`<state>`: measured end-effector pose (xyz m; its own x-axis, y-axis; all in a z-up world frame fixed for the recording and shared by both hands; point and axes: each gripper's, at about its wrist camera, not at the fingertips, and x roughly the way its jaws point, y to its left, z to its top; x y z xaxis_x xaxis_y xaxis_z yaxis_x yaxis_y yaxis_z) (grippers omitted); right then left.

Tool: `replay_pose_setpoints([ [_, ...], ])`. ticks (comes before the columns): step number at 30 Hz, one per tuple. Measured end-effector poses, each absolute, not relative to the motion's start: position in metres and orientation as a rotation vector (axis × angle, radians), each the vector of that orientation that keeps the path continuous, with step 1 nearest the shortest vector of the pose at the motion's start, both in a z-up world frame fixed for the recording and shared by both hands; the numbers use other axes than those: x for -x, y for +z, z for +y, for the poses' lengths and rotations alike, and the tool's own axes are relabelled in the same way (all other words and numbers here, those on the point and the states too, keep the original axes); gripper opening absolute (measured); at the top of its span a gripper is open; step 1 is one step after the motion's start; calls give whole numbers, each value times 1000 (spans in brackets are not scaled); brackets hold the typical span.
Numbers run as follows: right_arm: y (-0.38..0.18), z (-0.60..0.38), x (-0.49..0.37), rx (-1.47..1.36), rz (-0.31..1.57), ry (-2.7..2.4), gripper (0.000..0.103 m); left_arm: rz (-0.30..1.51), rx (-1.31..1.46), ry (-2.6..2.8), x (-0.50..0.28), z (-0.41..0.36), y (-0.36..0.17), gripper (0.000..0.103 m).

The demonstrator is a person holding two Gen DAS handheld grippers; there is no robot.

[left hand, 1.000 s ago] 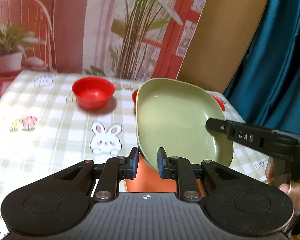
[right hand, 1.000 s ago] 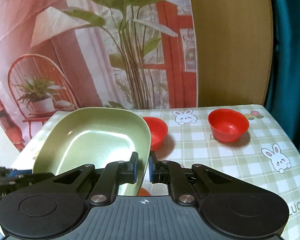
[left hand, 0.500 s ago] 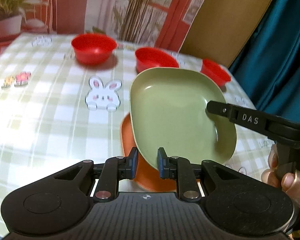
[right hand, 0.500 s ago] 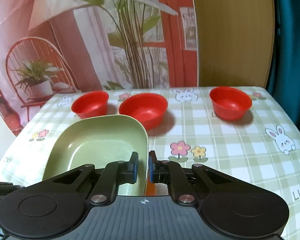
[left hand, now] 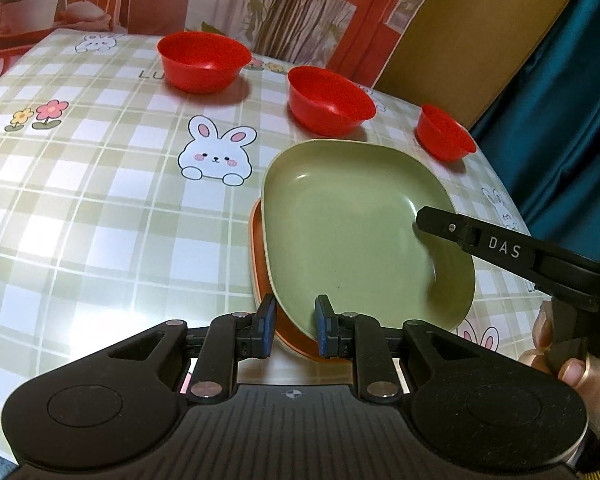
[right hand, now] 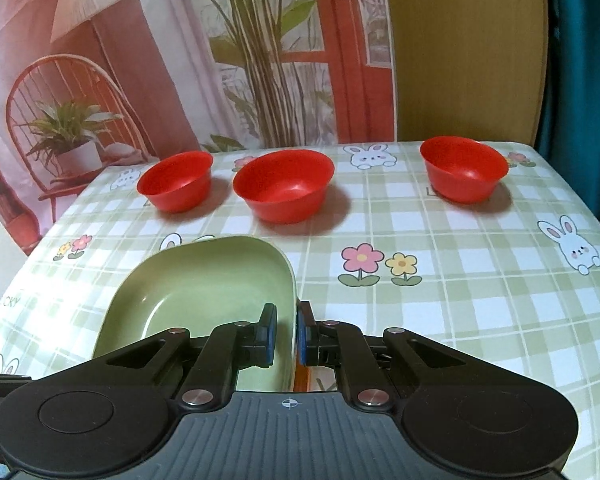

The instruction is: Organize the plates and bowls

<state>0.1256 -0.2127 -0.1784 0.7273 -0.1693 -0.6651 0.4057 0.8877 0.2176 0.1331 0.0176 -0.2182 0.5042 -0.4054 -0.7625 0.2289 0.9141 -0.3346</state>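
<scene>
- Left gripper (left hand: 296, 326): jaws pinch the near rim of the green plate (left hand: 364, 232); the rim runs between the blue pads.
- Right gripper (right hand: 286, 334): jaws pinch the same plate's right-hand rim, pads close together with the thin edge between them. In the left view this gripper reaches in from the right over the plate.
- Green plate: rounded-square, long axis running away from the left jaws toward the bowls. Held on two sides, so both hands are equally on it.
- Key relation: green plate sits right above the orange plate (left hand: 260, 276), nearly aligned; an orange crescent shows on the left and near side. Cannot tell if they touch yet or a small gap is left.
- Judgement: step in hand is stacking green on orange; next move looks like a short settle, then letting go with both jaws. Risk: the slight offset leaves the stack skewed.
- Person's fingers (left hand: 568, 364) on the right gripper's handle, at the lower right of the left view.
- Three red bowls at the far side of the bench: left bowl (left hand: 204, 60), mid bowl (left hand: 330, 102), right bowl (left hand: 444, 132). All upright, empty, apart from each other, not yet nested.
- Bench (right hand: 460, 272): glossy green-check cloth with rabbits and flowers; glare on the left.
- Room: printed backdrop with plant and red chair, brown panel, teal curtain on the right.
</scene>
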Motion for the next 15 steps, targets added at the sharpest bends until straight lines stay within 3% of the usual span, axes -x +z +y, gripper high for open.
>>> replay_pose_setpoints([
  [15, -184, -216, -127, -369, 700, -321, 10, 973, 202, -363, -134, 16, -220, 21],
])
